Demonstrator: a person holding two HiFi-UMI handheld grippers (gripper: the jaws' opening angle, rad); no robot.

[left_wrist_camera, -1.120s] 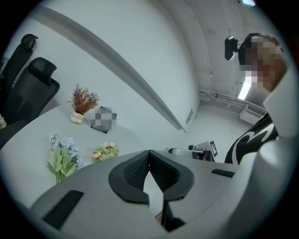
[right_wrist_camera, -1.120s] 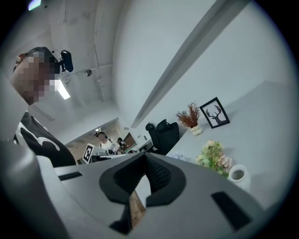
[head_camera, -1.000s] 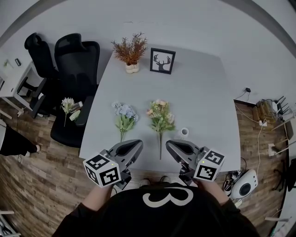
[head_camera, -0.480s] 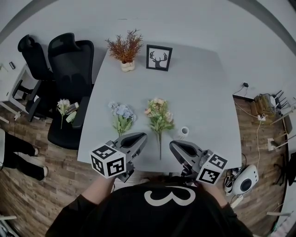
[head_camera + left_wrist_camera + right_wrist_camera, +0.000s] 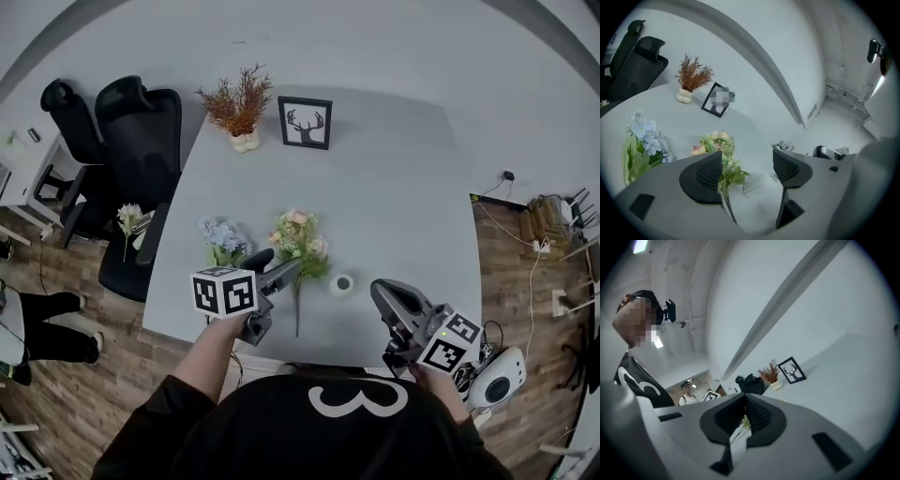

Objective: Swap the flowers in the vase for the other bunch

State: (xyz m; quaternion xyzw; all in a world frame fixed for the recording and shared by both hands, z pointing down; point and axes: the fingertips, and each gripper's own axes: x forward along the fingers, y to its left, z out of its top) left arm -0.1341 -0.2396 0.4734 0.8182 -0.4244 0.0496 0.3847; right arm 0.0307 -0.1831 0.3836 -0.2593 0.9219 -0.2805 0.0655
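Note:
Two bunches lie flat on the grey table [image 5: 403,187]: a blue one [image 5: 220,242] on the left and a pink and peach one [image 5: 300,246] beside it, stems toward me. A small white vase [image 5: 343,283] stands just right of the pink bunch with no flowers in it. My left gripper [image 5: 278,265] hangs over the pink bunch's stems [image 5: 725,190]. Its jaws are opening [image 5: 750,171]; the stems run between them, close to the left pad, unpressed. My right gripper [image 5: 380,289] is at the front right edge, right of the vase, jaws shut [image 5: 745,399] and holding nothing.
At the table's far end stand a dried orange plant [image 5: 236,105] in a white pot and a framed deer picture [image 5: 305,123]. Black office chairs [image 5: 131,122] stand at the left, one carrying another small flower bunch [image 5: 127,220]. A white device [image 5: 497,375] sits on the floor at the right.
My left gripper has gone forward and down over the pink bunch's stems and its jaws have parted. My right gripper has slid right along the front edge, still shut.

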